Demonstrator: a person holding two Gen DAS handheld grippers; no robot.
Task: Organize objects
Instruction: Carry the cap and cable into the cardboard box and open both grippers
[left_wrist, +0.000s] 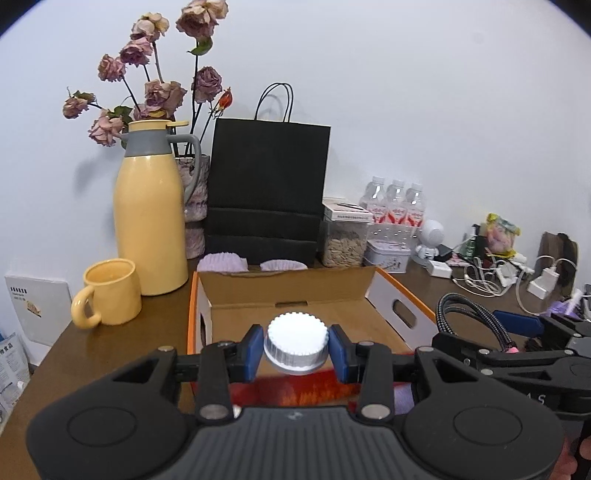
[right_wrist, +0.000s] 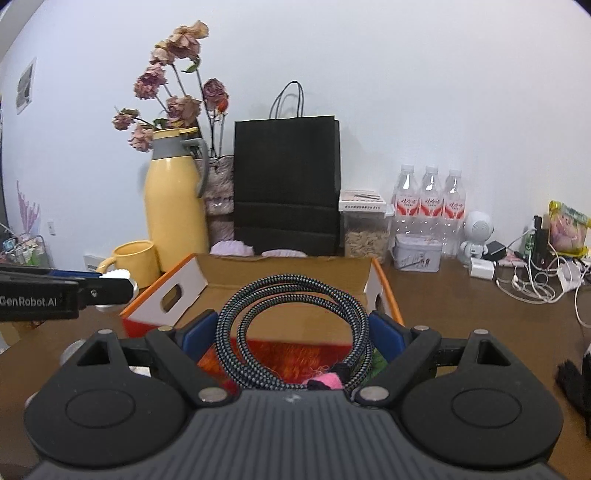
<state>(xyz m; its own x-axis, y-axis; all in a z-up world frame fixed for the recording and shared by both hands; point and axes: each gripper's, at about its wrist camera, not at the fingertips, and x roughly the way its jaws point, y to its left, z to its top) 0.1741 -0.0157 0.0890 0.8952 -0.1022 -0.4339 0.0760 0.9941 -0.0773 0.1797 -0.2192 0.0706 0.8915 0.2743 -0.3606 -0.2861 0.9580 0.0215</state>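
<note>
Brown surface (left_wrist: 110, 343) carries open cardboard box (left_wrist: 295, 291) at frame centre, floor bare behind its near edge; left gripper (left_wrist: 296, 349) clamps white-capped bottle (left_wrist: 297, 341) above it, right gripper (right_wrist: 291, 332) clamps coiled braided cable (right_wrist: 291, 332) likewise.

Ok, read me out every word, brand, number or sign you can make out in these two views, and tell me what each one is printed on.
"GenRobot.AI": on the side of the left gripper, seen from the right wrist.
"A S": partial letters on the right gripper body, seen from the left wrist.
Water bottles: red labels, script too blurred to read.
Box on the seed jar: print too small.
White booklet: print too small.
</note>
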